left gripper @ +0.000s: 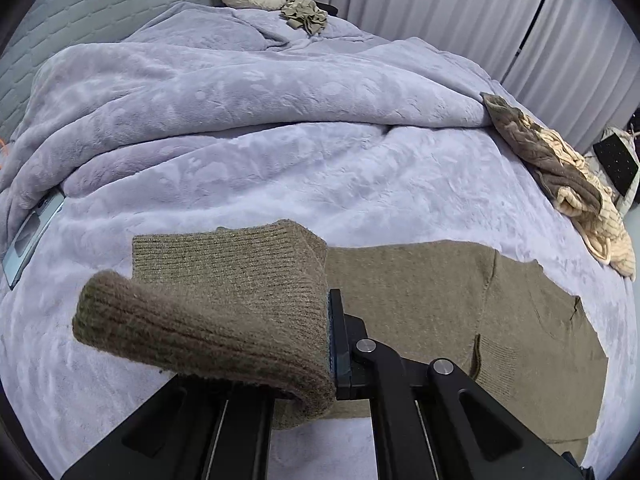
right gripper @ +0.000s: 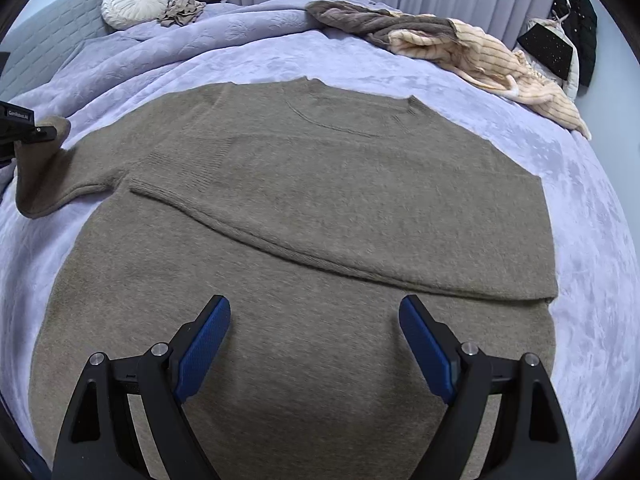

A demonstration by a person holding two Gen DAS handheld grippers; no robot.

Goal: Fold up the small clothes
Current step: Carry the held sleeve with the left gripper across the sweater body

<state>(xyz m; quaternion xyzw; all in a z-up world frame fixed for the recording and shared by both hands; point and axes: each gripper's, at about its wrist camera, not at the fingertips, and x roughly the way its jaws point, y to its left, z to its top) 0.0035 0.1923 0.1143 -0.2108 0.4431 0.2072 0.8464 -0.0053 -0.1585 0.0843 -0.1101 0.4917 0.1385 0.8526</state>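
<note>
the olive-brown knitted sweater [right gripper: 304,208] lies spread flat on the lilac plush blanket [right gripper: 580,240] covering the bed, one sleeve already laid diagonally across its body. the left gripper [left gripper: 320,344] is clamped on the ribbed cuff of the other sleeve [left gripper: 208,312], which is lifted off the blanket and drapes thickly over the jaws. the right gripper [right gripper: 315,344] hovers over the lower body of the sweater with its blue-padded fingers [right gripper: 206,344] spread wide, holding nothing.

the likely step is carrying that raised sleeve across the body. the risks, as i judge them: the bulky knit could slip from the pinch mid-swing, or the pull could drag the shoulder and rumple the flat body — nothing pins it down while the right gripper stays off the cloth. the soft blanket may also bunch underneath. a heap of brown and cream striped garments [right gripper: 460,44] sits well apart, near the far edge.
</note>
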